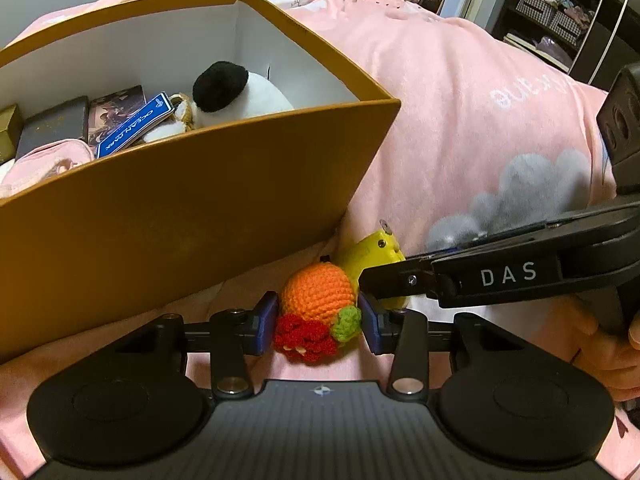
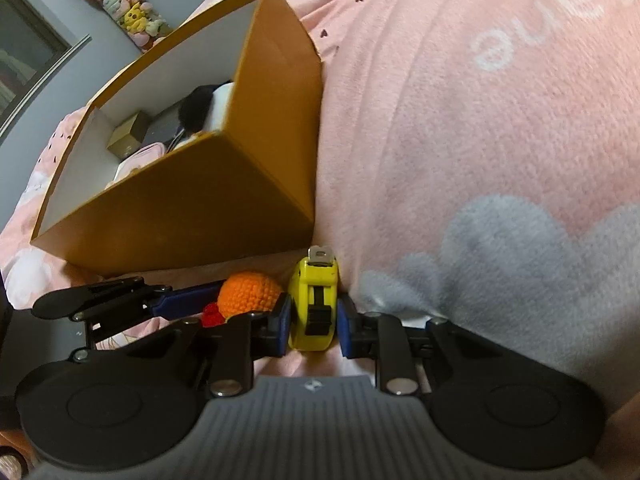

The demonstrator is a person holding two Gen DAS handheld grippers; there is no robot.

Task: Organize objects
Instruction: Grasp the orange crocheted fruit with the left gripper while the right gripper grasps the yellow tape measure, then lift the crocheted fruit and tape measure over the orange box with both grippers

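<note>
A pink fleece blanket (image 2: 460, 140) fills the scene, printed with a grey cloud (image 2: 520, 264) and white lettering (image 2: 532, 20). Beyond the blanket's far edge in the left wrist view stands a dark shelving unit (image 1: 560, 20) holding checked storage baskets (image 1: 536, 8) and what may be folded clothes. In the right wrist view, plush toys (image 2: 124, 12) hang against a grey-blue wall (image 2: 48, 4) above the blanket.

Crochet orange (image 1: 318, 294) beside (upright) tape measure (image 2: 316, 304)

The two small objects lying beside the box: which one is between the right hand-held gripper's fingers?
The yellow tape measure, hard plastic; the orange crochet toy sits in the left hand-held gripper.
</note>
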